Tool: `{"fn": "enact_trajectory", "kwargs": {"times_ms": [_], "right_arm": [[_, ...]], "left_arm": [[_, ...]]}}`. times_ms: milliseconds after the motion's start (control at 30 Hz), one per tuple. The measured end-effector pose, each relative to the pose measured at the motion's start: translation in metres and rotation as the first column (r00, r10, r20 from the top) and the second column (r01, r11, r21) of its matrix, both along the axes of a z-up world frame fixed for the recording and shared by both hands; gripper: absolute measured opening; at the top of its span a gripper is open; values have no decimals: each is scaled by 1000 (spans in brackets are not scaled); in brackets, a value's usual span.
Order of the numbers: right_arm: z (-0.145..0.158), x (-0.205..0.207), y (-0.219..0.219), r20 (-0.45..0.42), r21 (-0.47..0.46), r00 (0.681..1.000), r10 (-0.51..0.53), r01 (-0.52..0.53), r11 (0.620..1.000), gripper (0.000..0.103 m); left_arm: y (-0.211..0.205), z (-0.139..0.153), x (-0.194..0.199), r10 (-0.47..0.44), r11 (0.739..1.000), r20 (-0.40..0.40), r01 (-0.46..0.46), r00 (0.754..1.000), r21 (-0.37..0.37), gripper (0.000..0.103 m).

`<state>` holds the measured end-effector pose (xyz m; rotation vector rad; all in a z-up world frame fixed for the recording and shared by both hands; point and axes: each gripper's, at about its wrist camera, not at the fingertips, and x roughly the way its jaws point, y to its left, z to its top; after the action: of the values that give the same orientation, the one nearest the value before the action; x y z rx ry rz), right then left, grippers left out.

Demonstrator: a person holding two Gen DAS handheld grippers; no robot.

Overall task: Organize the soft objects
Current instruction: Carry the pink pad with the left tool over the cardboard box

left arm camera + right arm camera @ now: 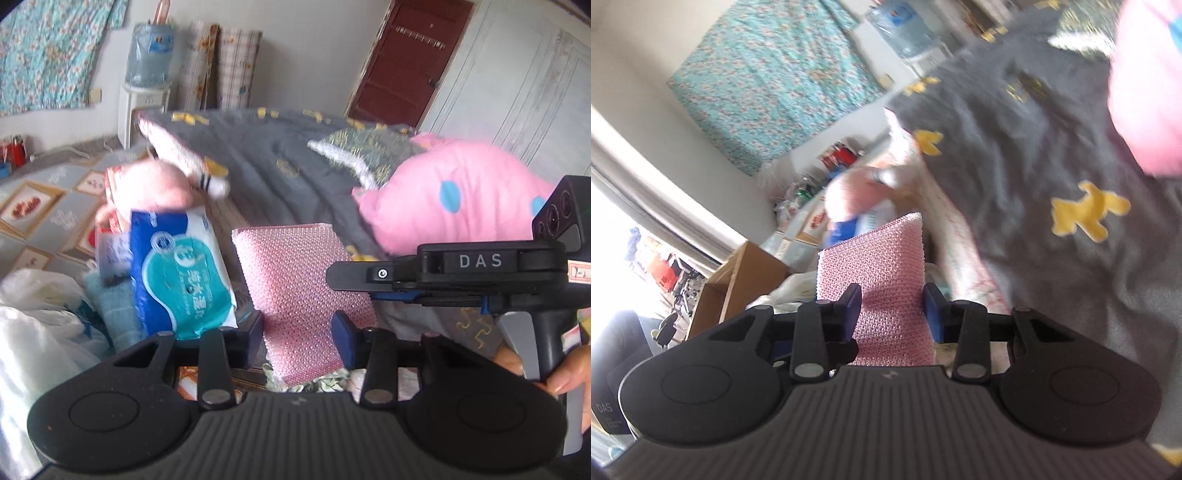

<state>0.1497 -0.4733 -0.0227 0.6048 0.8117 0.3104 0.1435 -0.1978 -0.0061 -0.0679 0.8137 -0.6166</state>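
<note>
A pink textured sponge pad (295,291) stands between the fingers of my left gripper (297,328), which is shut on its lower end. The same pink pad (882,288) also sits between the fingers of my right gripper (892,314), shut on it. In the left wrist view the right gripper body marked DAS (480,273) reaches in from the right. A blue and white wet wipes pack (181,269) lies left of the pad. A pink plush toy with blue spots (454,195) lies on the grey quilt (280,166).
A pale pink plush (155,184) and a striped sock (210,181) lie behind the wipes. White plastic bags (33,314) are at the left. A water dispenser (147,74) and a dark red door (406,59) stand at the back. A cardboard box (738,280) is at the left.
</note>
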Motion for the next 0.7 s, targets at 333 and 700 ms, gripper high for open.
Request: {"fn": "enact_trajectory", "kwargs": {"times_ms": [333,700], "right_arm": [[76,-14,78,138,-2,976,168,-169,986,37],[95,68,278,51,102,866,498,-500,860,38]], "left_arm": [[94,61,-33,164,983,106,-154,981,-101,42],[265,80,-32,508,861,111,-505,854,-51,42]]}}
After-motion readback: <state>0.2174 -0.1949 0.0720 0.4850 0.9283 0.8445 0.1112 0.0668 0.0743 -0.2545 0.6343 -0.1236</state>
